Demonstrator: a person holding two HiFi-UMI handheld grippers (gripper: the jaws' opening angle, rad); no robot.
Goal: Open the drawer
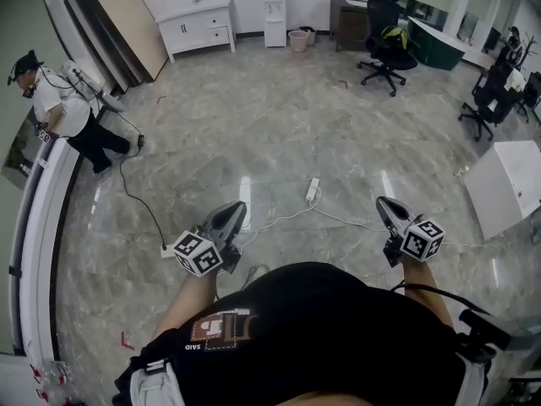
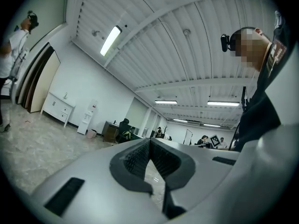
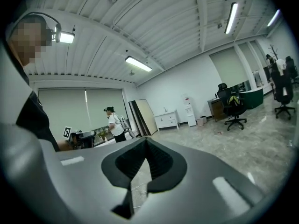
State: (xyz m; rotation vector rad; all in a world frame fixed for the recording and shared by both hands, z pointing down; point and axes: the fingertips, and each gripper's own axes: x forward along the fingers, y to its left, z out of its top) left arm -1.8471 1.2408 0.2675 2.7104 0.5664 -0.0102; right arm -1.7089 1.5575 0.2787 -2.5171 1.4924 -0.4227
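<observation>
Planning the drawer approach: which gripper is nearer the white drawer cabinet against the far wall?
Left. The left gripper is nearly in line with the white drawer cabinet, far across the floor; the right gripper is well off to its right, farther away.

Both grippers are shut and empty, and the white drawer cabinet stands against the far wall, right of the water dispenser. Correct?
Not quite. The head view shows the white drawer cabinet left of the water dispenser, not right of it, against the far wall. The left gripper and right gripper are shut and empty.
</observation>
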